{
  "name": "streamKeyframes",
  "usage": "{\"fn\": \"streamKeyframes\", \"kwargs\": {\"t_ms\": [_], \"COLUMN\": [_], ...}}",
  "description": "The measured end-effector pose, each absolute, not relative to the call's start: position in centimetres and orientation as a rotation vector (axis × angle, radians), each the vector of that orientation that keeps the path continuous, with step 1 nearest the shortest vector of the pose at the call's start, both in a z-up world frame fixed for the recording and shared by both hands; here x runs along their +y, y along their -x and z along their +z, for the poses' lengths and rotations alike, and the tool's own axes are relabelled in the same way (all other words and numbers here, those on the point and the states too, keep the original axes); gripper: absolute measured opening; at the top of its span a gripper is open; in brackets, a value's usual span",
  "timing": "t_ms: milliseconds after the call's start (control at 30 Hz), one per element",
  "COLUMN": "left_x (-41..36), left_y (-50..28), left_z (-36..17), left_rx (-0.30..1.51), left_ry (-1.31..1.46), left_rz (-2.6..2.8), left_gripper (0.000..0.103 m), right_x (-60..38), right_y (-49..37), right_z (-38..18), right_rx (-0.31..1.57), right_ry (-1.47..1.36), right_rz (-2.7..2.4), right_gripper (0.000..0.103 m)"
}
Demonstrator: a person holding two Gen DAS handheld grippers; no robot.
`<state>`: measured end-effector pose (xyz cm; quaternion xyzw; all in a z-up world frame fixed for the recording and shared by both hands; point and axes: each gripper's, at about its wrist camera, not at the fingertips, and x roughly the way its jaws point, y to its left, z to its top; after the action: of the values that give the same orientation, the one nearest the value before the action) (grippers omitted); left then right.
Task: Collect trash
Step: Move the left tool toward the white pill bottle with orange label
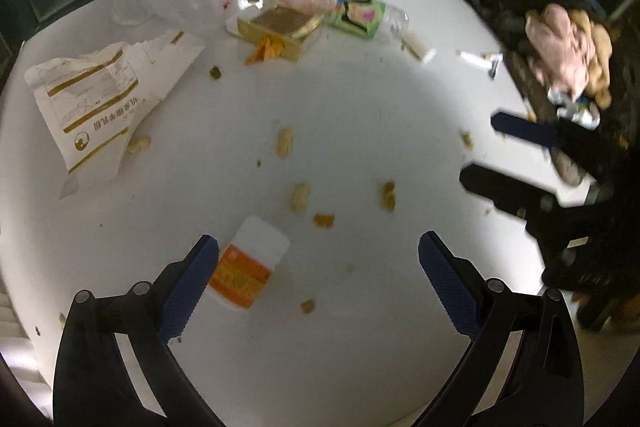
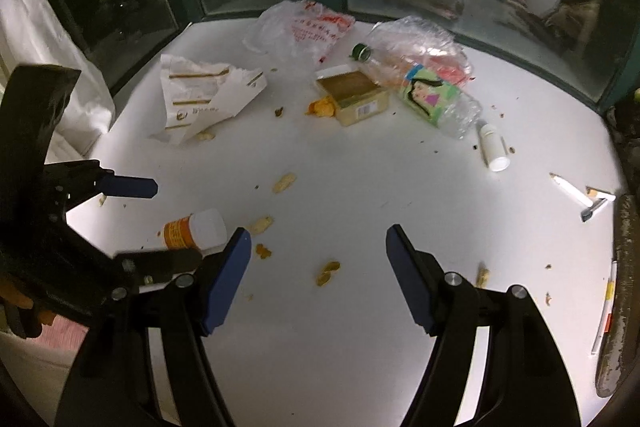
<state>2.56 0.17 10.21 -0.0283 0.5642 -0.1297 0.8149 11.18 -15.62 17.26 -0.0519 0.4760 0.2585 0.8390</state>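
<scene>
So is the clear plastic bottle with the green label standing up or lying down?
Lying down. The plastic bottle rests on its side on the white table, its green cap pointing sideways.

Trash is lying scattered across a white table (image 2: pixel 360 367): a small white pill bottle with an orange label (image 2: pixel 196 229) is resting on its side, a torn white paper bag (image 2: pixel 204 95) is sprawling crumpled, a crushed clear plastic bottle with a green cap (image 2: pixel 420 87) is leaning beside an open yellow box (image 2: pixel 354 97), and peanut shells (image 2: pixel 284 182) are dotting the middle.

White table (image 2: pixel 360 347), orange-labelled white pill bottle (image 2: pixel 196 229), gold-striped white paper bag (image 2: pixel 200 95).
</scene>
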Motion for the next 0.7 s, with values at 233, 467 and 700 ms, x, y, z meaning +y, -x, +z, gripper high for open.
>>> {"fn": "streamKeyframes", "kwargs": {"t_ms": [233,467,700], "left_x": [0.3,1.1,1.8], "left_y": [-1.9,-2.7,-3.2], "left_z": [8.3,7.2,5.9], "left_rx": [1.224,1.23,1.258], "left_ry": [-0.022,-0.095,-0.109], "left_rz": [-0.232,-0.181,-0.192], "left_gripper": [0.097,0.097,0.097], "right_x": [-14.7,-12.2,-11.4], "right_y": [-11.3,-11.3,-11.7], "right_z": [15.9,14.1,12.5], "right_rx": [1.044,1.088,1.136], "right_ry": [0.101,0.149,0.154], "right_rz": [0.577,0.617,0.608], "right_gripper": [0.067,0.067,0.067]}}
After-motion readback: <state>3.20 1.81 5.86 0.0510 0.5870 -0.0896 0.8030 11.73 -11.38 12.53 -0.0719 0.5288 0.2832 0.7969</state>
